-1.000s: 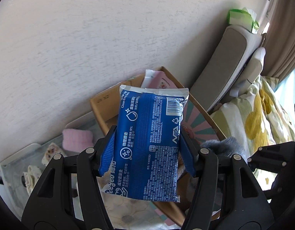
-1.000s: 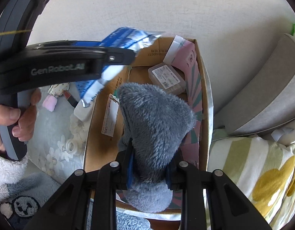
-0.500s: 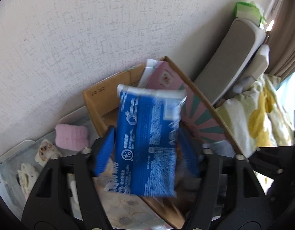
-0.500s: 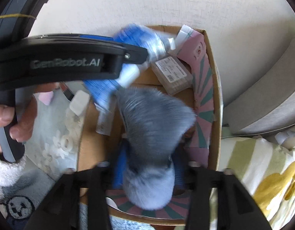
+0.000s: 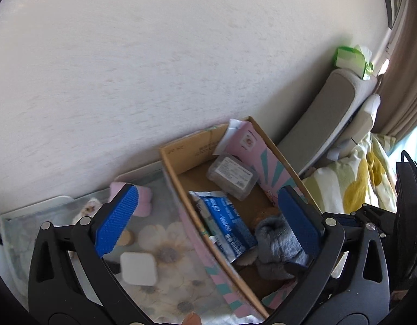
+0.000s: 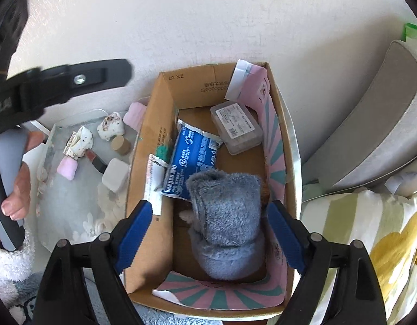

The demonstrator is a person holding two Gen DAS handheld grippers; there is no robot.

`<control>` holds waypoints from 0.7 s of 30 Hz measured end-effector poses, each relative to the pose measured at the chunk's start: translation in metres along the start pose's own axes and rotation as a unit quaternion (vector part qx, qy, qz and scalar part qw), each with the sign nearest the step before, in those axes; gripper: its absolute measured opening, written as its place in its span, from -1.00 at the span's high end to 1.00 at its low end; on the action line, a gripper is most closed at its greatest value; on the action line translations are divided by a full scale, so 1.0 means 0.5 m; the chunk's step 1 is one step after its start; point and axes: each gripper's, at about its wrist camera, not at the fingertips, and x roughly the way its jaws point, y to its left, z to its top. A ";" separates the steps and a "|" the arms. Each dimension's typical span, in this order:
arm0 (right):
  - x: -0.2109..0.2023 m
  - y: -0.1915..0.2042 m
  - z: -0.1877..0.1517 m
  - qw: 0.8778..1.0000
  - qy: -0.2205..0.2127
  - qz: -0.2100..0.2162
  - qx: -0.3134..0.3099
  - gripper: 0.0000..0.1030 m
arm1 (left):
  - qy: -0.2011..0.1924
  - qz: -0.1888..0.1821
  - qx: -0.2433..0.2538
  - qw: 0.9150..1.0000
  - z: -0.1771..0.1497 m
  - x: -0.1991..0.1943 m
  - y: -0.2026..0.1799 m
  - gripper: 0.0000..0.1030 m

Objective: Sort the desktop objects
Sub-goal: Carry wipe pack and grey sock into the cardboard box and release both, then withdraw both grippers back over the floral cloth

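Observation:
A cardboard box (image 6: 154,103) (image 5: 178,184) stands against the wall. Inside lie a blue wipes packet (image 6: 193,157) (image 5: 227,224), a grey fluffy cloth (image 6: 227,216) (image 5: 278,246) and a clear plastic case (image 6: 236,127) (image 5: 232,176). My left gripper (image 5: 208,216) is open and empty above the box's left wall. My right gripper (image 6: 208,235) is open and empty, its fingers on either side of the grey cloth, apart from it.
A floral tray (image 6: 70,189) (image 5: 167,257) left of the box holds a white square pad (image 6: 115,174) (image 5: 138,268), pink blocks (image 6: 67,168), a small wooden cylinder (image 6: 120,145) and white trinkets (image 6: 111,128). A grey cushion (image 6: 384,113) and patterned bedding (image 6: 370,230) lie to the right.
My left gripper opened and the blue wipes packet dropped into the box. My right gripper opened and let go of the grey fluffy cloth, which now rests in the box.

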 end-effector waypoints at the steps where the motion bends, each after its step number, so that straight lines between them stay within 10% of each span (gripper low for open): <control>1: -0.002 0.003 0.002 1.000 0.000 0.001 0.001 -0.65 | -0.005 0.001 -0.001 1.000 -0.002 -0.012 0.003 -0.99; 21: -0.044 0.226 0.014 0.994 -0.039 -0.008 -0.100 -0.65 | -0.063 0.042 -0.056 0.996 -0.109 -0.208 0.205 -0.99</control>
